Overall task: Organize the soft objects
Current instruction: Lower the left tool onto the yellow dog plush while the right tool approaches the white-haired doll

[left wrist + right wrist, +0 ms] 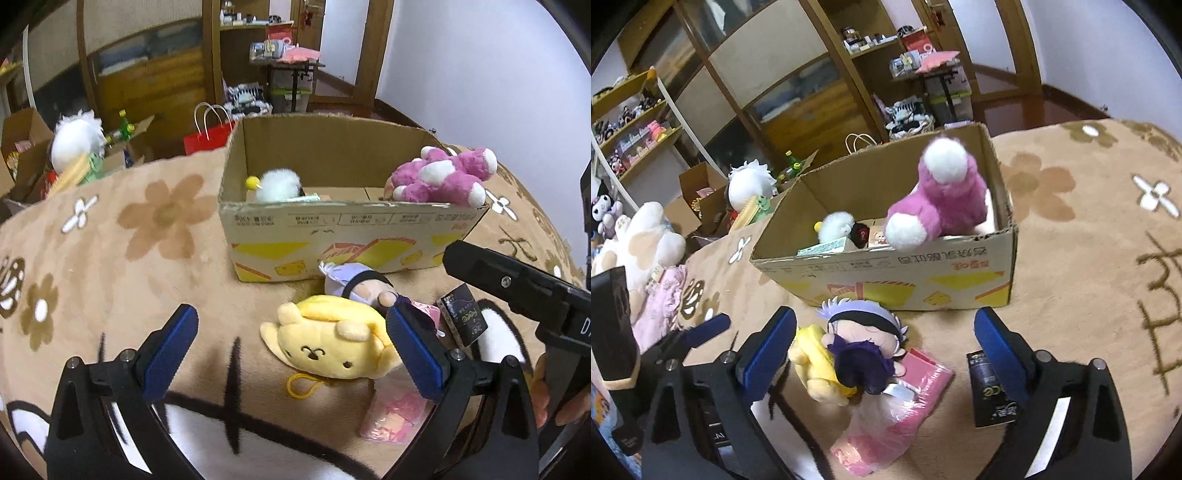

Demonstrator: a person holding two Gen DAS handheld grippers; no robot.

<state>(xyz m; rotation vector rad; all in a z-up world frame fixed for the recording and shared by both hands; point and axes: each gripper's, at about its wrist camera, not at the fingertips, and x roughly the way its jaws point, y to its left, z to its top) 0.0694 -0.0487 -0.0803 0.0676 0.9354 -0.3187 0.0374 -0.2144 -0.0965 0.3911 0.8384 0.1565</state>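
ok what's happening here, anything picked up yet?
Nothing is held yet. A person holds both grippers open over a blanket. The left gripper frames a yellow plush; the right gripper frames a purple-haired doll lying against it. A pink plush and a white fluffy toy are already in the cardboard box.

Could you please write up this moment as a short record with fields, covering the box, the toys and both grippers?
surface: brown flowered blanket
container: open cardboard box, standing on the blanket
in box: pink plush leaning over the rim; white fluffy toy inside
outside box: yellow plush and purple-haired doll, lying together in front of the box
also nearby: pink packet; black carton
left gripper: jaws open, holding nothing
right gripper: jaws open, holding nothing
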